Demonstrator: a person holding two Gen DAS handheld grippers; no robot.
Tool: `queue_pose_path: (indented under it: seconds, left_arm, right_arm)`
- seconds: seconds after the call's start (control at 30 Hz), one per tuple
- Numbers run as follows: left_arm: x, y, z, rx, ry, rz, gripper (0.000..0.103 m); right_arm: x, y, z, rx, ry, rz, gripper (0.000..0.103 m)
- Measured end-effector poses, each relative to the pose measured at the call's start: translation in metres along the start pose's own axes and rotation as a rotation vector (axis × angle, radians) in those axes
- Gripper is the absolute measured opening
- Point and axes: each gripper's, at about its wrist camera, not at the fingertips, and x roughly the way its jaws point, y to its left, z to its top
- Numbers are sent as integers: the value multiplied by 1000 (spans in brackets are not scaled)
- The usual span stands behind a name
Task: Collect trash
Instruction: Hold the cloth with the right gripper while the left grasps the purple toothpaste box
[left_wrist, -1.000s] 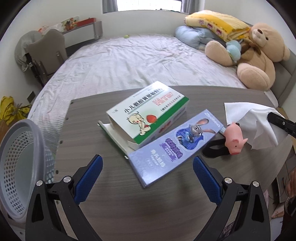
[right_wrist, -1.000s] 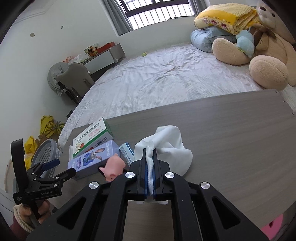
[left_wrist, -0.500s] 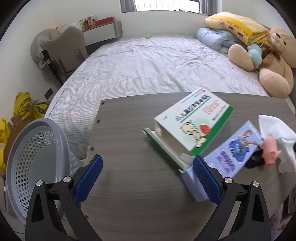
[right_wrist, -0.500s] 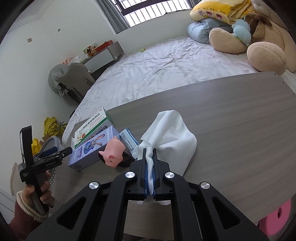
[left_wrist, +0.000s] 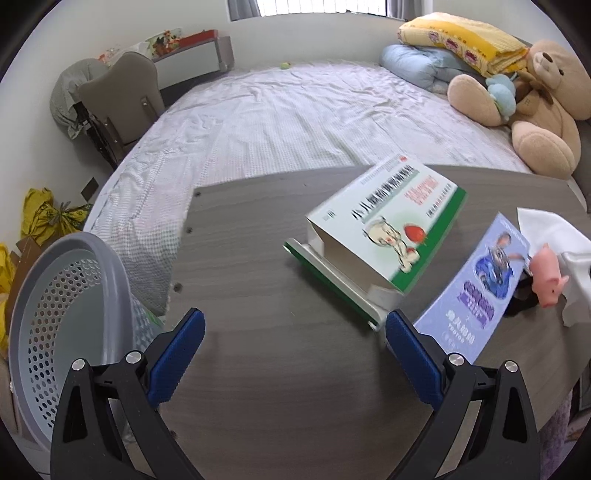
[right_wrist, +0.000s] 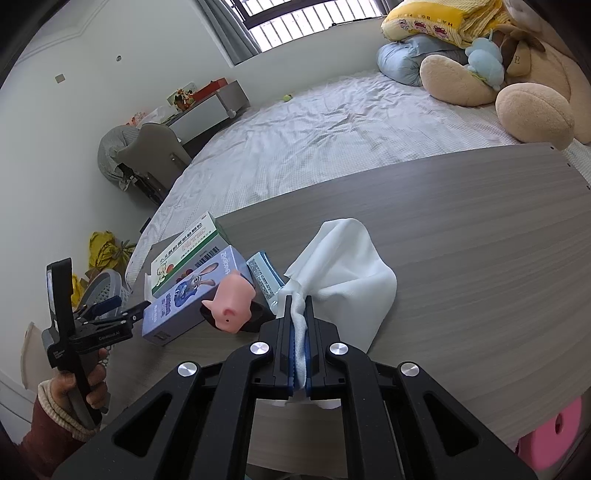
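Right gripper (right_wrist: 300, 325): jaws shut on white tissue (right_wrist: 343, 273), draping forward onto table (right_wrist: 461, 229). Left gripper (left_wrist: 295, 339): jaws wide open, empty, beside gray basket (left_wrist: 62, 314).

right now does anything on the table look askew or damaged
The green-and-white medicine box lies tilted with its end flap hanging open, propped partly on the purple box. Nothing looks spilled.
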Motion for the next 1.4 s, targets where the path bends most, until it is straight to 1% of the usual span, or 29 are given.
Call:
queue_pose_path:
  seconds: [0.1,0.23,0.33,0.5,0.57,0.67,0.73,0.83,0.93,1.0,1.03,1.07,1.1,1.13,1.17,1.27,1.4]
  left_arm:
    - [-5,-11,-11,13,13,-37,96]
    - [-19,-22,-22,32,1,-52,96]
    - [-33,-25,-22,35,-22,-71,96]
    - [-45,-40,-10,79,-37,-150,96]
    - [-42,-51,-8,97,-34,-173,96]
    - [-29,-72,-4,133,-6,-215,96]
    - [-18,-81,-3,157,14,-205,96]
    - [-4,-88,-5,171,43,-212,95]
    - [5,-89,-6,169,65,-225,84]
    - [6,-90,-6,174,54,-221,80]
    - [5,-92,-6,178,49,-223,75]
    - [3,-92,-7,180,44,-225,67]
    - [2,-93,-6,182,40,-229,63]
    - [0,-94,-7,183,37,-234,55]
    - [-1,-94,-7,184,36,-235,51]
    - [-5,-90,-12,173,37,-236,47]
    - [-15,-82,-27,177,41,-221,45]
  right_arm:
    - [0,1,-1,3,-1,-3,4]
    - [1,-1,-1,11,3,1,4]
    - [1,-3,-2,11,3,4,4]
    - [1,-4,-3,19,0,5,4]
    - [1,-6,-3,24,0,4,4]
    - [1,-8,-4,31,1,5,4]
    - [2,-8,-5,33,4,6,4]
    - [1,-9,-5,34,3,9,4]
    - [0,-10,-5,36,2,8,4]
    - [0,-11,-5,40,2,6,4]
    - [0,-11,-5,41,2,5,4]
    - [0,-11,-5,42,2,5,4]
    - [0,-11,-5,43,2,4,4]
    - [-1,-11,-5,43,2,4,4]
    - [-1,-11,-5,42,2,3,4]
    - [-1,-11,-6,38,3,4,4]
    - [0,-7,-7,31,6,4,4]
